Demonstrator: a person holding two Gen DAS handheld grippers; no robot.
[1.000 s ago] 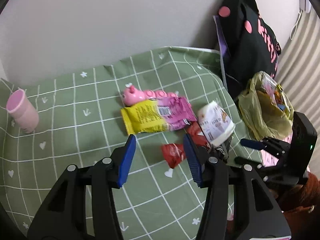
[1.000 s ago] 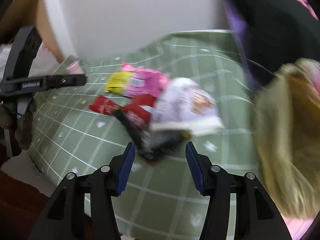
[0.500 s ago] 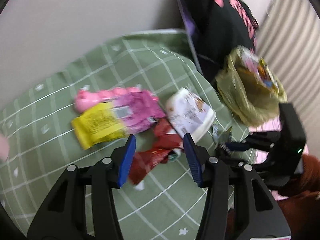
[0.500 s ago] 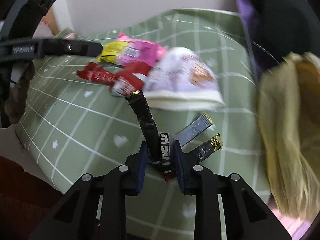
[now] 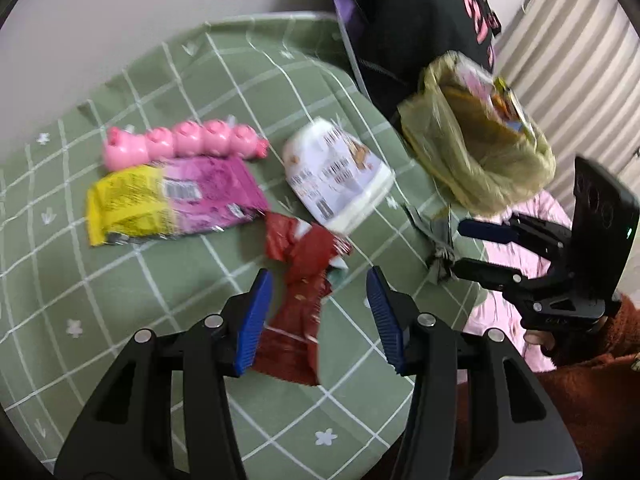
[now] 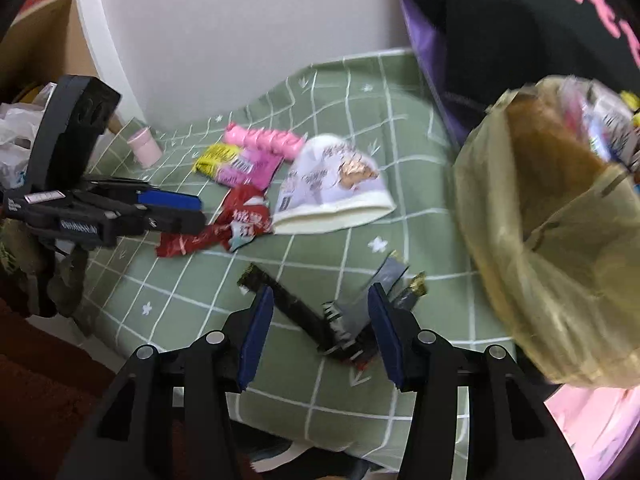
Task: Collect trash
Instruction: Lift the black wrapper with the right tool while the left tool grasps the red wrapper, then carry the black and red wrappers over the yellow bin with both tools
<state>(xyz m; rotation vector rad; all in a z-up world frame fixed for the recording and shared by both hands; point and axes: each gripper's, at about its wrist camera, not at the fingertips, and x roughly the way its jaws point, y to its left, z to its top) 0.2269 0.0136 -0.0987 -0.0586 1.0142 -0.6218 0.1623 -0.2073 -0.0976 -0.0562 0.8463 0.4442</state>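
The left gripper is being held with its jaws wide apart over a crumpled red wrapper that is lying between the blue pads on the green checked cloth. The right gripper is also being held wide open, with a dark twisted wrapper lying loose between its fingers near the cloth's front edge. Just beyond the red wrapper, a white paper cup is lying on its side, and a yellow and pink snack bag is resting beside a pink toy. The yellowish trash bag is hanging open to the right, beside the cloth, against a black garment. A small pink cup is standing far back.
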